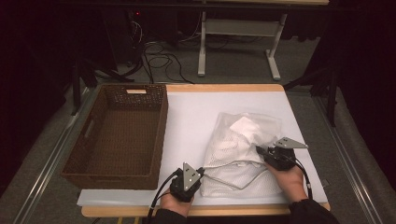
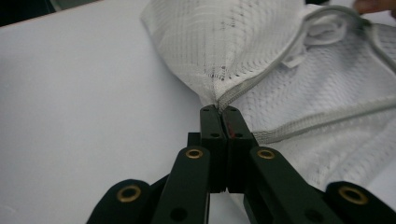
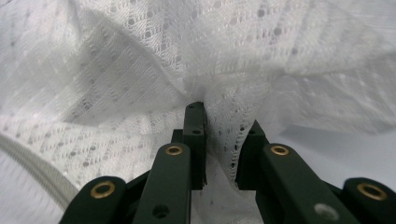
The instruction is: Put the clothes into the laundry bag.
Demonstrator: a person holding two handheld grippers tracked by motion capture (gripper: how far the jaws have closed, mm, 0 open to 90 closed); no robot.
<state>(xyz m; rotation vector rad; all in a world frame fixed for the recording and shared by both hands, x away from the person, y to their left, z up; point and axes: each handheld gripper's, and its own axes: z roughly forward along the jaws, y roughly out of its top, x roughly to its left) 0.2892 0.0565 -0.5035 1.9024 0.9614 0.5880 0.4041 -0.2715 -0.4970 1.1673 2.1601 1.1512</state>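
High view: fixed above the person's side, looking forward and down; takes in the whole table [image 1: 187,100], the basket [image 1: 116,135] at left, floor beyond. Distant.

Left gripper view: rides low on the left gripper [image 2: 219,109], looks along its jaws over the table top, very close to the mesh bag [image 2: 261,51] at its zip edge.

Right gripper view: on the right gripper [image 3: 222,123], closer yet, facing into bag folds.

Shared: all three views hold the bag; the high view also holds both grippers.
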